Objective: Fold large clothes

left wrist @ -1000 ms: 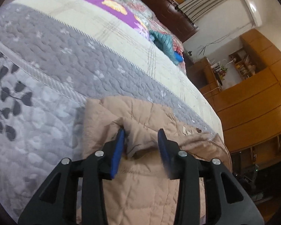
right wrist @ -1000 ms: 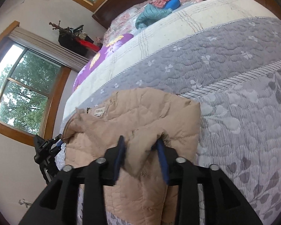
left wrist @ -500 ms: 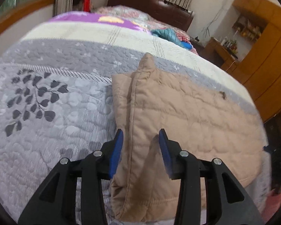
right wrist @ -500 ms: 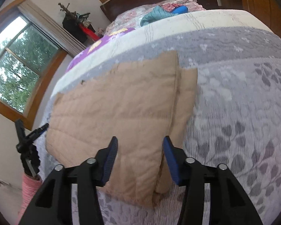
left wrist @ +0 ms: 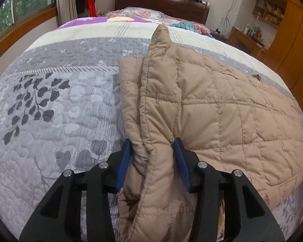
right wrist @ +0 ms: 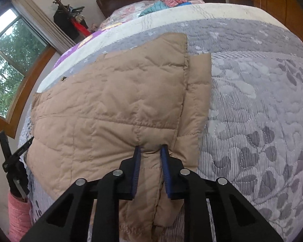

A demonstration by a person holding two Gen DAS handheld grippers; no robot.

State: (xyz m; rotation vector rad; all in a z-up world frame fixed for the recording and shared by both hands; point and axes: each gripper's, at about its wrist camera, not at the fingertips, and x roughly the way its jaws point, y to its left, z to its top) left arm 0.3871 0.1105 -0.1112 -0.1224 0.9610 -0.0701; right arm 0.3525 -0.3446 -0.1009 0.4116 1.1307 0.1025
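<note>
A tan quilted jacket (left wrist: 222,109) lies folded on the grey patterned bedspread (left wrist: 50,109). My left gripper (left wrist: 152,147) is shut on the jacket's near left edge, with bunched fabric between its blue pads. In the right wrist view the jacket (right wrist: 111,104) spreads to the left. My right gripper (right wrist: 150,151) is shut on the jacket's near right edge, with a fold of fabric pinched between its pads. A lower layer of the jacket (right wrist: 200,84) sticks out to the right under the top layer.
The bed runs away from me to a dark wooden headboard (left wrist: 161,2). Bedding and a teal cloth (right wrist: 153,7) lie at the far end. Wooden cabinets (left wrist: 288,40) stand at the right and a window (right wrist: 8,60) at the left. A pink-sleeved arm with the other gripper (right wrist: 16,181) shows at the left edge.
The jacket was folded over and laid flat on the bed. Both grippers pulled back toward the near edge. The right gripper was open half a second ago and is now shut on the fabric.
</note>
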